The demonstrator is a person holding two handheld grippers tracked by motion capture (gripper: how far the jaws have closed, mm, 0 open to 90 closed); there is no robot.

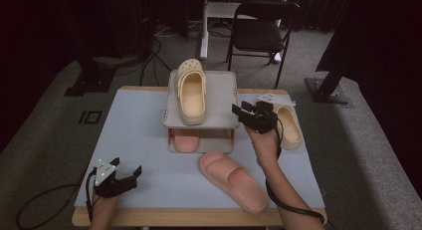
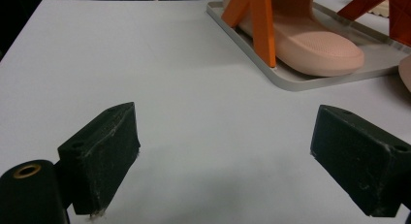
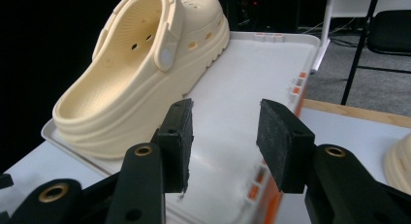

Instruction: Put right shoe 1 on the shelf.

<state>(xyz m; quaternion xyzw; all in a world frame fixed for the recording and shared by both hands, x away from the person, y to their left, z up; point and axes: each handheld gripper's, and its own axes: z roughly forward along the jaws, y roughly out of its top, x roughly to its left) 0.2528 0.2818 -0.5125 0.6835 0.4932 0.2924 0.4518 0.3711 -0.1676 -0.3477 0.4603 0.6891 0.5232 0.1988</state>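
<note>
A cream clog (image 1: 191, 90) lies on the top shelf of a grey two-tier rack (image 1: 223, 90), and a pink slide (image 1: 185, 139) lies on the shelf below. My right gripper (image 1: 239, 111) hovers at the rack's right edge, pointing left. In the right gripper view its jaws (image 3: 225, 132) stand partly apart over the top tray (image 3: 252, 73) with nothing between them; the clog (image 3: 140, 73) is just left of them. At the table's front left rests my left gripper (image 1: 128, 169), wide open (image 2: 225, 151) over bare mat, facing the lower-shelf slide (image 2: 310, 44).
A second pink slide (image 1: 234, 180) lies on the mat in front of the rack, and a second cream clog (image 1: 289, 124) lies right of my right hand. Orange legs (image 2: 264, 25) hold up the rack's top shelf. A black folding chair (image 1: 261, 33) stands beyond the table.
</note>
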